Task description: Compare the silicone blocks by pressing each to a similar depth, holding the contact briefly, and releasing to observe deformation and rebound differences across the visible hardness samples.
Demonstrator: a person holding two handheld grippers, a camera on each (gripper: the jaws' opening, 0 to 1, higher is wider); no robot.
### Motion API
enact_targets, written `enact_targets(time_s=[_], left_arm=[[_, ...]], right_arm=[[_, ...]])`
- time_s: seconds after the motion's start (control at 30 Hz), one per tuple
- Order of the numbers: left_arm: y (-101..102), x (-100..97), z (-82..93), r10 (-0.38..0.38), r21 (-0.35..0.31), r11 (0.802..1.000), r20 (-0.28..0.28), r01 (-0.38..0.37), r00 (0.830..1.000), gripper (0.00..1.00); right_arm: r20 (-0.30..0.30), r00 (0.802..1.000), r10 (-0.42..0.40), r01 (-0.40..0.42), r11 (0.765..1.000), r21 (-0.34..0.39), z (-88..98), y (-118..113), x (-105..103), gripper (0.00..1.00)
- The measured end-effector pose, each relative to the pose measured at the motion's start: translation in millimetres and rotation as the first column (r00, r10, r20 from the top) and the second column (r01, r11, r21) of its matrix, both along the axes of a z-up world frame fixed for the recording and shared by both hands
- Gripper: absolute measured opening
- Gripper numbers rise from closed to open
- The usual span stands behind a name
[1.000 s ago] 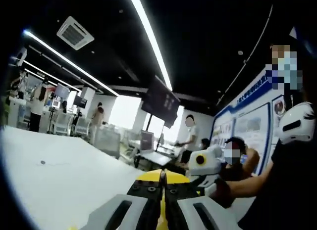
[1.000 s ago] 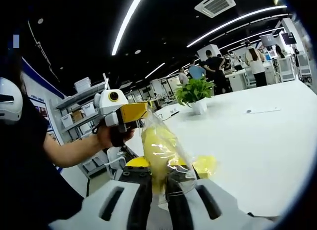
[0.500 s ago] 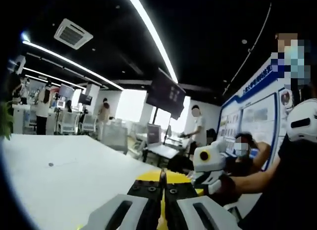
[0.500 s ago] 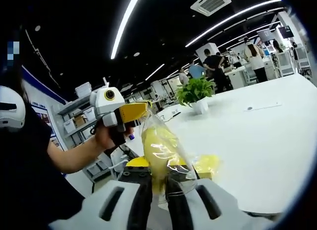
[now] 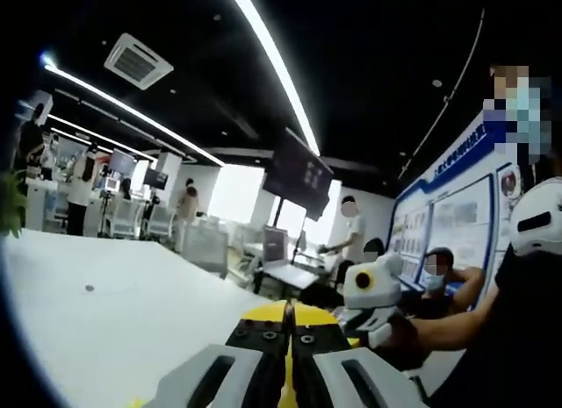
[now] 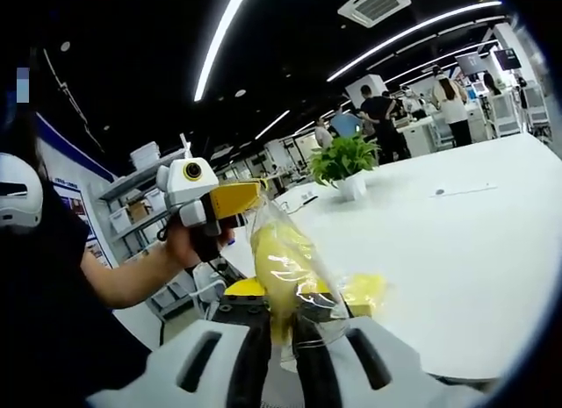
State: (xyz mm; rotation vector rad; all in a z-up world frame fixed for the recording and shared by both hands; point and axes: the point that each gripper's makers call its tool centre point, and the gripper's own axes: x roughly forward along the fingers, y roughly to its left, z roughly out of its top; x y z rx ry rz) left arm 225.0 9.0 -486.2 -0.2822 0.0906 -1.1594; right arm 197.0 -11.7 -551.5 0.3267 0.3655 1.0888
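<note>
The broad white surface is unchanged over the last second. The yellow silicone block in clear crinkled plastic wrap stays clamped in the right claw, raised. The left claw remains closed, apparently empty. No pressing yet.

Left gripper view panned since second ago: white table lower and flatter in frame, ceiling vent shifted slightly. Right gripper there moved little lower and left. In right gripper view, left gripper raised slightly from half second ago; holding hand likewise up slightly.
</note>
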Motion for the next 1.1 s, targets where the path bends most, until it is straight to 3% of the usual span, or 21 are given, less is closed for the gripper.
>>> enact_targets(time_s=[0.3, 0.43, 0.67, 0.8, 1.0, 1.1], left_arm=[[1, -1.3, -0.1, 0.009, -0.007, 1.000, 0.008, -0.009, 1.000, 0.00], [-1, -4.4, 0.3, -0.004, -0.007, 1.000, 0.013, 0.004, 1.000, 0.00], [-7, -6.1, 0.1, -0.017, 0.025, 1.000, 0.024, 0.017, 1.000, 0.00], [-12, -2.8, -7.5, -0.006, 0.045, 0.999, -0.004, 0.006, 1.000, 0.00], [-16, -1.1, -20.5, 0.022, -0.006, 1.000, -0.086, -0.022, 0.996, 0.00], [-18, -2.0, -24.0, 0.018, -0.019, 1.000, -0.107, -0.020, 0.994, 0.00]], right_arm=[[0.006, 1.000, 0.007, -0.007, 1.000, -0.003, -0.6, 0, -1, 0.04], [0.050, 0.998, 0.027, -0.027, 1.000, -0.009, -0.9, -2, -3, 0.05], [0.101, 0.994, 0.050, -0.054, 0.998, 0.039, -4.4, -6, -2, 0.11], [0.107, 0.994, 0.026, -0.029, 0.999, 0.029, -11.9, -7, -1, 0.14], [0.090, 0.996, -0.009, 0.006, 0.999, 0.035, -23.7, -14, 1, 0.19], [0.088, 0.995, -0.040, 0.037, 0.999, 0.028, -28.2, -19, 4, 0.27]])
